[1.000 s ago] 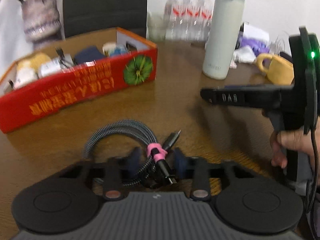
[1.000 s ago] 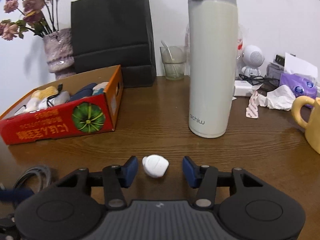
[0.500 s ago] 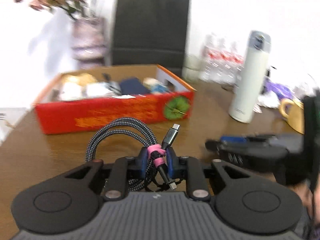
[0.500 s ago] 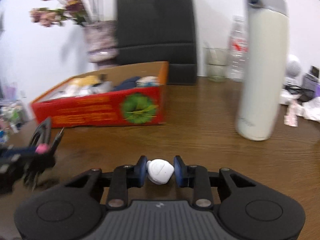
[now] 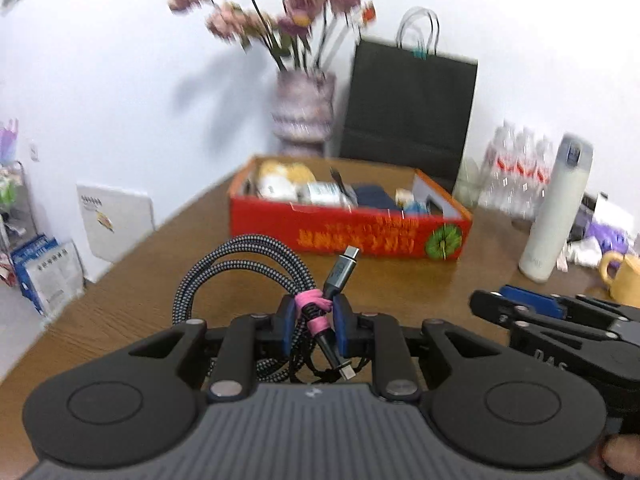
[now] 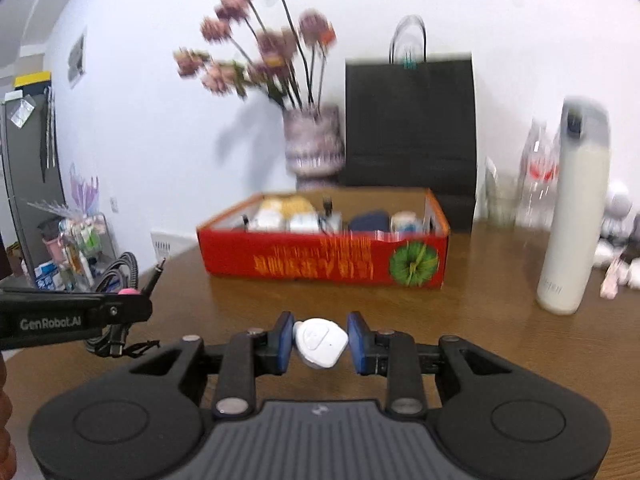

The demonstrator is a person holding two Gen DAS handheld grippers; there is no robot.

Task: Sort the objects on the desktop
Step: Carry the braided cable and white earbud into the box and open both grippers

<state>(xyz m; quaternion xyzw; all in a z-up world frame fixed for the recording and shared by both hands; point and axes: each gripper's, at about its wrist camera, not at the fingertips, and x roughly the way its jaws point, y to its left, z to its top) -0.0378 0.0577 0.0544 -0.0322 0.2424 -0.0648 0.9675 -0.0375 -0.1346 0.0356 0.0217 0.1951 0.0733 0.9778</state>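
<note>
My left gripper [image 5: 314,322] is shut on a coiled braided cable [image 5: 244,268] tied with a pink band and holds it above the table. My right gripper [image 6: 320,338] is shut on a small white earbud case [image 6: 320,342], also lifted. A red cardboard box [image 5: 348,234] with several items inside stands ahead on the wooden table; it also shows in the right wrist view [image 6: 324,260]. The left gripper with the cable shows at the left of the right wrist view [image 6: 120,312]. The right gripper shows at the right of the left wrist view [image 5: 520,312].
A white thermos [image 6: 572,216] stands right of the box. A yellow mug [image 5: 620,280] and crumpled paper [image 5: 588,248] lie at far right. A flower vase [image 6: 314,140], a black paper bag [image 6: 410,136], a glass and water bottles [image 5: 516,168] stand behind the box.
The left gripper closed on the cable and lifted it. The right gripper closed on the white case and lifted it. Both have risen and face the red box.
</note>
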